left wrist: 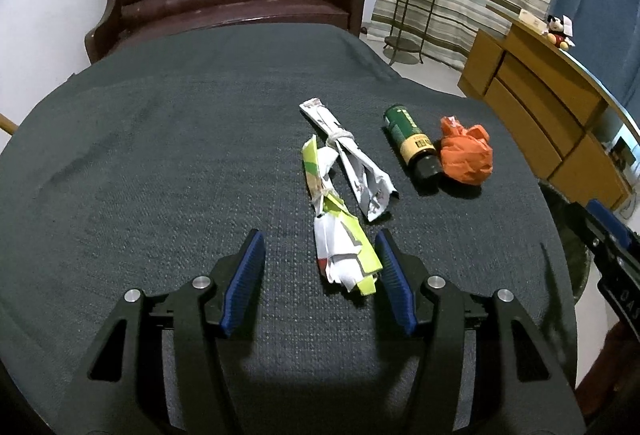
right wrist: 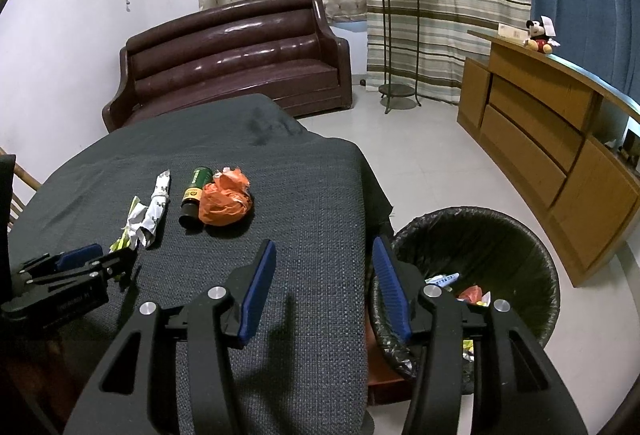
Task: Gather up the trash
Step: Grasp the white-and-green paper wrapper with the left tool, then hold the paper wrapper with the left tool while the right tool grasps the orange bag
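Note:
A green-and-white crumpled wrapper (left wrist: 340, 231) lies on the grey cloth-covered table (left wrist: 160, 155). My left gripper (left wrist: 320, 267) is open low over the table, its near end between the fingers, close to the right pad (left wrist: 394, 275). Beyond lie a knotted white paper wrapper (left wrist: 352, 159), a green bottle (left wrist: 412, 143) on its side and an orange plastic wad (left wrist: 466, 155). My right gripper (right wrist: 324, 275) is open and empty, above the table's right edge beside a black-lined trash bin (right wrist: 500, 235) that holds some scraps. In the right wrist view the left gripper (right wrist: 96, 259) sits by the wrappers (right wrist: 148, 211), with the bottle (right wrist: 194, 195) and orange wad (right wrist: 224, 203) behind.
A dark brown sofa (right wrist: 236, 59) stands behind the table. A wooden cabinet (right wrist: 560, 139) with a plush toy (right wrist: 540, 35) lines the right wall. A plant stand (right wrist: 398, 35) stands by the curtains. Tiled floor (right wrist: 420, 163) lies between table and cabinet.

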Demonstrator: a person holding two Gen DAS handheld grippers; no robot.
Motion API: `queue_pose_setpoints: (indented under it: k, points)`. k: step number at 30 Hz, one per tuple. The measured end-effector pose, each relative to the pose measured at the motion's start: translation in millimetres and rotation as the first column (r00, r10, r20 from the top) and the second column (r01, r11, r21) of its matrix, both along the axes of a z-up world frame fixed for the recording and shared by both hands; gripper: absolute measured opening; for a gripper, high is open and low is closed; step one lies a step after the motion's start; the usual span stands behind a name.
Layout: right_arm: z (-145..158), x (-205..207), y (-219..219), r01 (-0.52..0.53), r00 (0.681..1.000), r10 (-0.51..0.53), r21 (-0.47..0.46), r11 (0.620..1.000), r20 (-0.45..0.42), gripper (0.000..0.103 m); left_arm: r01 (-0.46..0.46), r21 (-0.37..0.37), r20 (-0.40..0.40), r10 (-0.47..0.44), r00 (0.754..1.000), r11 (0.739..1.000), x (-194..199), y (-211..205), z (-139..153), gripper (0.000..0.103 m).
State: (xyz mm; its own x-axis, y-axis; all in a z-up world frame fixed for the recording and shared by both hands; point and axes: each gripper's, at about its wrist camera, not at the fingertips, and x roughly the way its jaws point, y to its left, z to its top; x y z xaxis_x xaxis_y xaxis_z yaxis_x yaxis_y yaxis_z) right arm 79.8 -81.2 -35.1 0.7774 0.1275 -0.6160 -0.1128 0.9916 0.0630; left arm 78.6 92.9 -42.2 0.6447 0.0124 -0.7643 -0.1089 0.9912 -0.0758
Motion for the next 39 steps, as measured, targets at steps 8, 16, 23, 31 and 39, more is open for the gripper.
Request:
queue_pose_setpoints:
  k: [8, 16, 23, 31, 39]
  points:
    - [-0.3, 0.5, 1.0, 0.0, 1.0, 0.0, 0.002, 1.0, -0.002, 0.05, -0.006, 0.025, -0.005, 0.006, 1.0, 1.0, 17.9, 2.7, 4.2, 0.056]
    - [-1.9, 2.7, 3.5, -0.001, 1.0, 0.001, 0.009, 1.0, -0.011, 0.05, 0.023, 0.018, -0.036, -0.022, 0.999, 1.0, 25.1, 3.3, -1.6, 0.055]
    - [-2.0, 3.1, 3.1, -0.002, 1.0, 0.002, 0.01, 1.0, -0.013, 0.05, 0.044, 0.024, -0.032, -0.043, 0.999, 0.999, 27.1, 4.0, -2.9, 0.038]
    - [-3.2, 5.3, 7.1, -0.004, 1.0, 0.004, 0.001, 1.0, -0.019, 0.05, 0.059, 0.034, -0.021, -0.058, 0.998, 0.998, 27.2, 2.8, -3.8, 0.021]
    - [-4.4, 6.6, 10.5, -0.004, 1.0, 0.004, -0.012, 1.0, -0.023, 0.05, 0.072, 0.019, -0.011, -0.072, 0.997, 0.997, 25.2, 2.9, -3.4, 0.019]
